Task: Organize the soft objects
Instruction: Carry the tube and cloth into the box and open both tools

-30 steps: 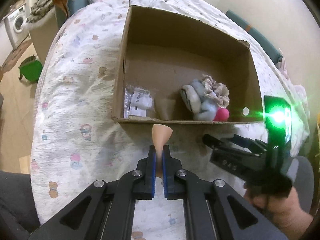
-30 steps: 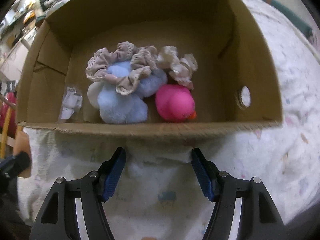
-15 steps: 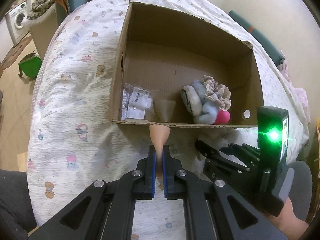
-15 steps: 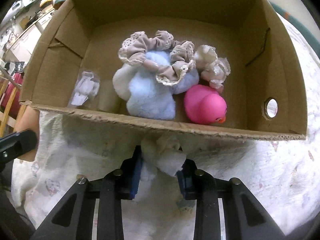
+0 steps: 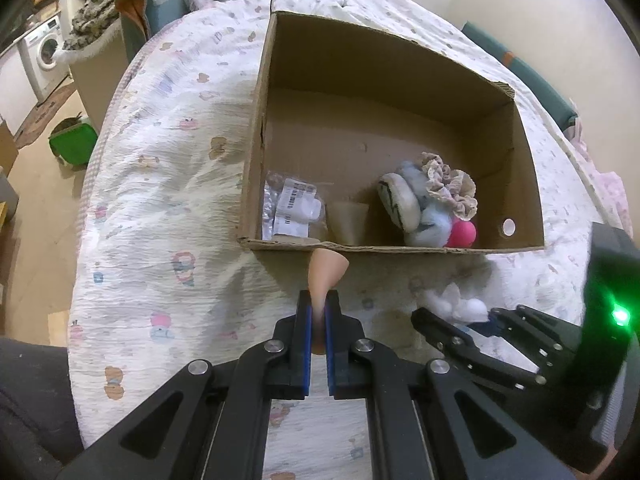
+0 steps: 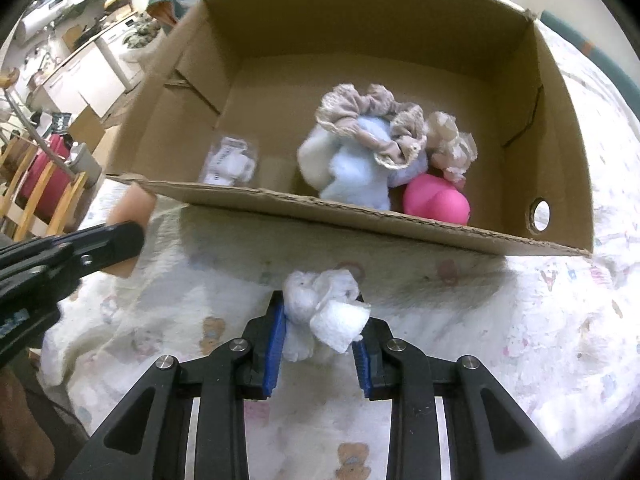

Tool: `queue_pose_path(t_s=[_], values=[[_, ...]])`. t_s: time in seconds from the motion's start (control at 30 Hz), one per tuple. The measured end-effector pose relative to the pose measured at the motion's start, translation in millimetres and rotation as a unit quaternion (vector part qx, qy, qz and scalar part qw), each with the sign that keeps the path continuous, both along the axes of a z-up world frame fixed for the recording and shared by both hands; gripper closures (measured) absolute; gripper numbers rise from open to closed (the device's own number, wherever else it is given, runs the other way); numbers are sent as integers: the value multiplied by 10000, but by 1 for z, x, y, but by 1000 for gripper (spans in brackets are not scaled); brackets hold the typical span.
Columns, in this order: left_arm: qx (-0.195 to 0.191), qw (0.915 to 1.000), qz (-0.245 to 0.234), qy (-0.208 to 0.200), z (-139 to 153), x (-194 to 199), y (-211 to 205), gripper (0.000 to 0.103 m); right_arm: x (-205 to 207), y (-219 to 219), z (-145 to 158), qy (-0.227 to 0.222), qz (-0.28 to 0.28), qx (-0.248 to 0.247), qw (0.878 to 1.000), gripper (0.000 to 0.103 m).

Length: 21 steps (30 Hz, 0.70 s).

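Cardboard box (image 6: 560,128), with its far half bare, is being occupied by scrunchies (image 6: 372,120), a blue plush (image 6: 356,176), a pink duck (image 6: 436,200) and a packet (image 5: 294,208), while a peach sponge (image 5: 326,274) is being pinched tight by the left gripper (image 5: 318,320) and white fluff (image 6: 324,308) is being clamped by the right gripper (image 6: 318,340) before its near rim.

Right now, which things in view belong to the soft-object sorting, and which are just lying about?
Part of the job:
- peach sponge in the left hand-held gripper
- white cotton wad in the right hand-held gripper
- cardboard box
- beige scrunchie, blue plush, pink duck inside it

Just lying about:
- washing machine
- green tub
- wooden chair
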State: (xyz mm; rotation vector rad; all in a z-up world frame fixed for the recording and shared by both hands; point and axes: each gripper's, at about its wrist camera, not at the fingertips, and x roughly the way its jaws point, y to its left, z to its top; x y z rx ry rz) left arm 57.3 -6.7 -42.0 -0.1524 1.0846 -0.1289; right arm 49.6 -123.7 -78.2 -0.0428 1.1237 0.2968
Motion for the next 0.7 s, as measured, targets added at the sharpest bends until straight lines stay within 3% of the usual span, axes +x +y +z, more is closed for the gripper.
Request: queue_pose_path(t_s=[0.23,0.47,0.7], values=[[31,9999,12,-152,11,-7,-1,97,-28,-12,20,-125,-59,189,9997,71],[234,9989,-51,-414,28,-16,-3,97,-14,-40,51,-333,-244,558,9976,71],[38,9981,14,-622,60,-12,8,97,-6,-57,79,-601,-380,882,9936,71]])
